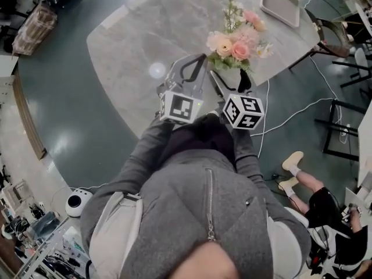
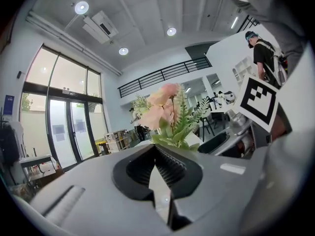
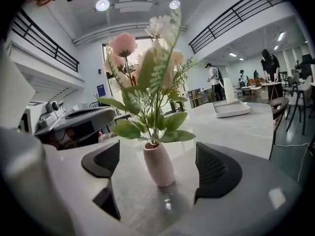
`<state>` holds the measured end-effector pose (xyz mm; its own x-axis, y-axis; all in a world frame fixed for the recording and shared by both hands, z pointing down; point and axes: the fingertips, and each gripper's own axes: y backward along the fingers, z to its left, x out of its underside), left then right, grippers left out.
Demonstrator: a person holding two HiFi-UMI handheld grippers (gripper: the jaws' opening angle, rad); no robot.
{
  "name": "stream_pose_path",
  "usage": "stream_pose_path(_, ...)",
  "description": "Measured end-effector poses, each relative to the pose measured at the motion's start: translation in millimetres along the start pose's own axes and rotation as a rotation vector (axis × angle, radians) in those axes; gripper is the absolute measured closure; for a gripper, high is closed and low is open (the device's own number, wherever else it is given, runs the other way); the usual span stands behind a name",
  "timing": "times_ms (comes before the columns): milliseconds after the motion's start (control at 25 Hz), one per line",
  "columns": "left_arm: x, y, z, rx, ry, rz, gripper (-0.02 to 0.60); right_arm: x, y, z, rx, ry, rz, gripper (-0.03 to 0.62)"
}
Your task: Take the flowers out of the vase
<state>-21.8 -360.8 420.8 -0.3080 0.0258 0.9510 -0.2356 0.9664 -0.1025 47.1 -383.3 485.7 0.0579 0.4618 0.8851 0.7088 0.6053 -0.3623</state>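
Note:
A bunch of pink, peach and white flowers with green leaves stands in a small pink vase on the grey marble table, near its front right edge. My right gripper is open, its dark ribbed pads on either side of the vase and clear of it; in the right gripper view the vase stands upright a little beyond the fingertips. My left gripper hovers just left of the flowers, shut with nothing held. In the left gripper view the flowers rise right behind its tips.
A white tray lies at the table's far right corner. A dark chair stands beyond that corner. White cables run over the floor to the right, where a person sits. People stand far off in the room.

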Motion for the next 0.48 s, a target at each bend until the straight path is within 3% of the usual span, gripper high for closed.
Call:
stream_pose_path(320,17,-8,10,-0.099,0.011,0.018,0.572,9,-33,1,-0.096,0.066,0.011,0.112)
stream_pose_path(480,24,-6,19,-0.125,0.009,0.030,0.572,-2,-44,9,-0.111,0.108,-0.056,0.113)
